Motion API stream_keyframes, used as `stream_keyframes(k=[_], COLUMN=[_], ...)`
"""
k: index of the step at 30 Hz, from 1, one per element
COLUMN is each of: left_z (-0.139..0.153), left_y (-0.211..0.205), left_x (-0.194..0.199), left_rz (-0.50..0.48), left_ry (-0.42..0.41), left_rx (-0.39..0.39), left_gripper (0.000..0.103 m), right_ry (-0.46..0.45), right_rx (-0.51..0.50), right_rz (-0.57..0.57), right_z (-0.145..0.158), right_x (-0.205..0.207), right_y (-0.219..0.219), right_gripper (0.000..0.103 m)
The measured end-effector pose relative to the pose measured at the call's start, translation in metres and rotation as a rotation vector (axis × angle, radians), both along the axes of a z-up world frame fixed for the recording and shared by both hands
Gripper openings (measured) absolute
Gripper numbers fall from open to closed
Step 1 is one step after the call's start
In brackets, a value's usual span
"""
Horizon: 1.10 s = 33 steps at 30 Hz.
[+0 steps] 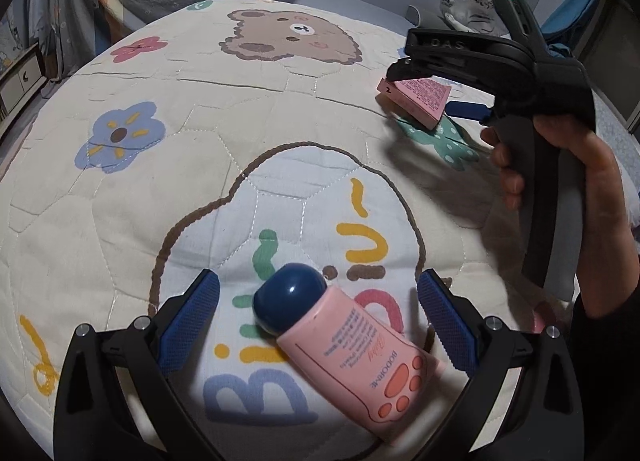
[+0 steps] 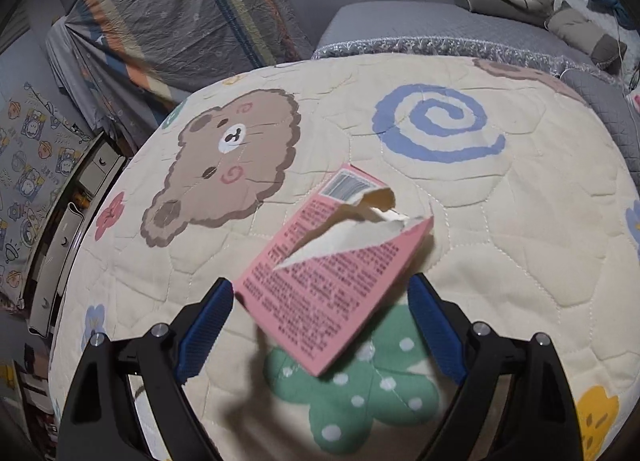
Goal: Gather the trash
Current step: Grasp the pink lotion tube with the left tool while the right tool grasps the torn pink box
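We see our left gripper [image 1: 318, 301] wide open low in its view, a pink bottle [image 1: 352, 349] with a blue cap lying on the quilt [image 1: 160, 189] between its fingers, untouched. Our right gripper [image 2: 320, 313] also stands wide open at the bottom of its view, over a torn pink box [image 2: 332, 273] in mid-frame; we cannot tell whether the fingers touch it.
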State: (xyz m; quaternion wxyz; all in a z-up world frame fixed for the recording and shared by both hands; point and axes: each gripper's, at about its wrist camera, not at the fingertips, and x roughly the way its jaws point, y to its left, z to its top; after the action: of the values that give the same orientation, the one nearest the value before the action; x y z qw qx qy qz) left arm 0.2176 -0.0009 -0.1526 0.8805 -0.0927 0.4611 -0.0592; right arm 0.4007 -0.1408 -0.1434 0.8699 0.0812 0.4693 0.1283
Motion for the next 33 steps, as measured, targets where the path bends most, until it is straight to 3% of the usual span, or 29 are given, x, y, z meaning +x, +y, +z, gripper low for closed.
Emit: stream_keyframes(k=[8, 10, 12, 17, 18, 20, 24, 26, 27, 33], left_z=[-0.002, -0.001, 0.001, 0.004, 0.004, 0.002, 0.005, 0.009, 0.012, 0.033], left_y=[-0.006, -0.003, 0.005, 0.014, 0.013, 0.014, 0.024, 0.025, 0.023, 0.032], left_x=[0.01, 0.009, 0.006, -0.005, -0.007, -0.006, -0.003, -0.004, -0.005, -0.018], left_rz=[0.004, 0.025, 0.048, 0.035, 0.031, 0.043, 0.074, 0.07, 0.062, 0.032], left_ry=[-0.011, -0.028, -0.042, -0.035, -0.044, -0.051, -0.083, -0.096, -0.111, -0.155], left_rx=[0.046, 0.077, 0.077, 0.051, 0.06, 0.065, 0.031, 0.022, 0.031, -0.016], left_gripper=[0.093, 0.068, 0.056, 0.055, 0.054, 0.037, 0.016, 0.013, 0.0, 0.0], right_ry=[-0.013, -0.009, 0.003, -0.005, -0.014, -0.019, -0.011, -0.022, -0.034, -0.093], right_rx=[-0.105, -0.151, -0.175, -0.194, -0.205, -0.198, -0.148, -0.124, -0.121, -0.077], right_rz=[0.008, 0.024, 0.035, 0.044, 0.051, 0.05, 0.046, 0.039, 0.036, 0.023], right_z=[-0.005, -0.008, -0.013, -0.014, -0.013, -0.012, -0.005, 0.002, 0.006, 0.036], right_x=[0.027, 0.032, 0.035, 0.028, 0.027, 0.027, 0.026, 0.022, 0.02, -0.005], right_y=[0.028, 0.036, 0.04, 0.038, 0.038, 0.036, 0.026, 0.02, 0.018, -0.002], right_gripper=[0.084, 0.07, 0.069, 0.068, 0.063, 0.06, 0.056, 0.055, 0.055, 0.055])
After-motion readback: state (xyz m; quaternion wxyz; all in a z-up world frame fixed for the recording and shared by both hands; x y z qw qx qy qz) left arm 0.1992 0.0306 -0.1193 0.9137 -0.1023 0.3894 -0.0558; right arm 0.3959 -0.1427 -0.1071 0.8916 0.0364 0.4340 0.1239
